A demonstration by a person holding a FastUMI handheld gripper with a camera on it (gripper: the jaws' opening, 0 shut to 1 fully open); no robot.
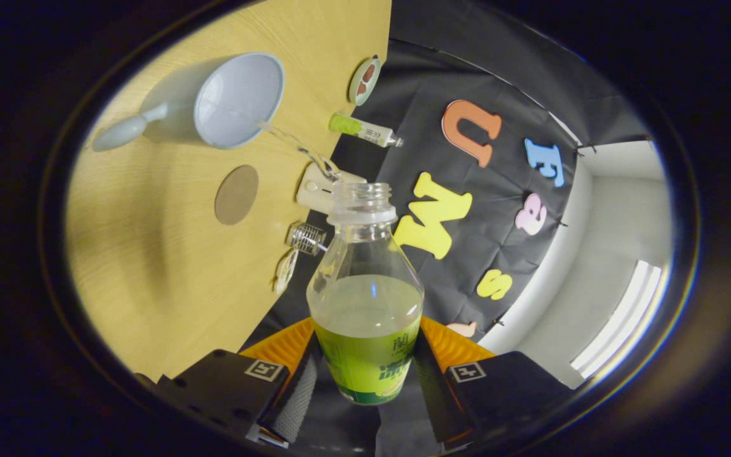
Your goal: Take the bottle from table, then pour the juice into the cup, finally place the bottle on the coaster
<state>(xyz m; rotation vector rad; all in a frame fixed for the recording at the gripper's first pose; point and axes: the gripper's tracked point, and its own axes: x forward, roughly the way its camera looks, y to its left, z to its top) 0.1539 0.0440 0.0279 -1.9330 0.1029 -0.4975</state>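
Firmly between jaws: one bottle (365,298) (uncapped)

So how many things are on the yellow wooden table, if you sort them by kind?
Pale blue cups with a handle: 1
Round brown coasters: 1
Clear plastic juice bottles, held between the tool's fingers and pouring, not on the table: 1
Small green-and-white tubes: 1
Other small bits along the table's far edge, too small to name: 4
Total: 8
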